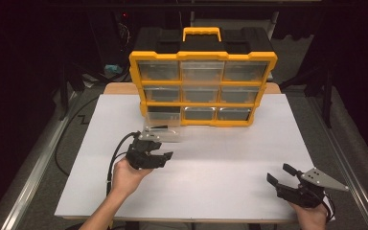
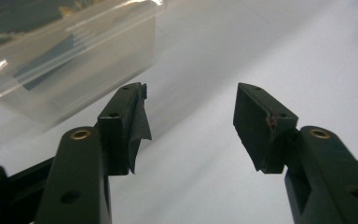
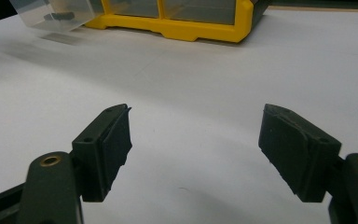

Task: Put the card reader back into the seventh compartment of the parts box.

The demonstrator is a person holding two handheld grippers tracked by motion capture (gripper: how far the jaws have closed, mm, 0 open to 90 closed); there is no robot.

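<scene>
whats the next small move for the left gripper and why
Probably ease the left gripper forward toward the clear drawer. Its jaws stand open with nothing between them, and the drawer sits out on the white table just ahead, in front of the empty bottom-left slot of the yellow organizer.

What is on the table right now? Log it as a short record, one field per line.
surface: white table top
organizer: yellow drawer cabinet at the far side, bottom-left slot empty
drawer: clear plastic drawer out on the table in front of that slot, something dark inside
left gripper: left gripper open, nothing between the jaws, just in front of the drawer
right gripper: right gripper open, empty, at the near right of the table
</scene>
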